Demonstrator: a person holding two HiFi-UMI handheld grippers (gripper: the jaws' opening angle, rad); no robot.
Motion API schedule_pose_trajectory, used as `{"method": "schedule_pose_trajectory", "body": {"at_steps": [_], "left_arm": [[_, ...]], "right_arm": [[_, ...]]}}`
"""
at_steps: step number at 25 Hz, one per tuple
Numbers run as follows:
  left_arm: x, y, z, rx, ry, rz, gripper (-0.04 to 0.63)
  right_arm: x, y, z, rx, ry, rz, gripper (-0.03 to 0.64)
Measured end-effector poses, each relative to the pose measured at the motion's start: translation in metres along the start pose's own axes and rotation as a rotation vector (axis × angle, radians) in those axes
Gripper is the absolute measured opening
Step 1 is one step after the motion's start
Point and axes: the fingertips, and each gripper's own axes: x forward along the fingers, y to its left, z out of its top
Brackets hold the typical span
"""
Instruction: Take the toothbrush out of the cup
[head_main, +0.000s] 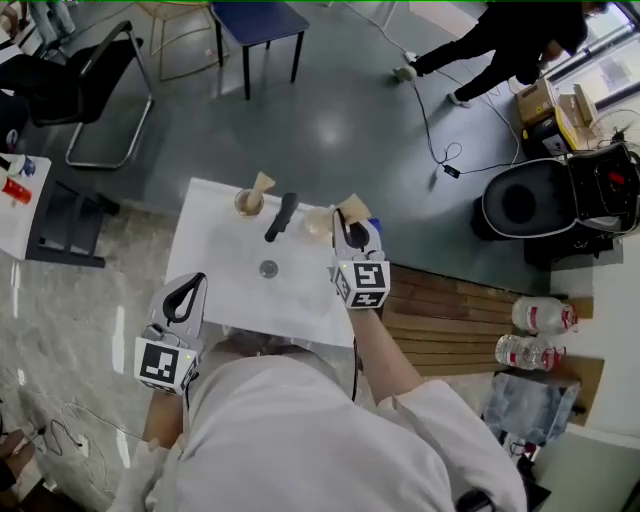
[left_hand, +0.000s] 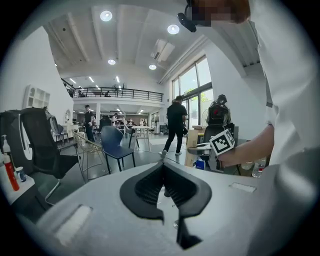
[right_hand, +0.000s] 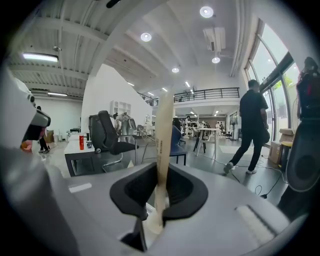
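My right gripper (head_main: 351, 236) (right_hand: 160, 186) is shut on a pale beige toothbrush (right_hand: 163, 140) that stands upright between its jaws. In the head view this toothbrush (head_main: 350, 208) is held over the far right part of the white table (head_main: 225, 290), just right of a pale cup (head_main: 318, 224). A second cup (head_main: 248, 203) at the far edge holds another beige toothbrush (head_main: 262, 183). My left gripper (head_main: 185, 300) (left_hand: 165, 176) is shut and empty, off the table's near left corner.
A black elongated object (head_main: 283, 216) lies between the two cups and a small round item (head_main: 268, 268) sits mid-table. Wooden boards (head_main: 450, 320) and water bottles (head_main: 540, 318) are to the right, chairs (head_main: 255, 25) and a person (head_main: 500, 45) beyond.
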Motion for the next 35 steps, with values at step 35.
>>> {"method": "schedule_pose_trajectory", "body": {"at_steps": [35], "left_arm": [[0.102, 0.009, -0.090, 0.027, 0.163, -0.146, 0.006]], "right_arm": [[-0.109, 0.047, 0.097, -0.019, -0.089, 0.037, 0.043]]}}
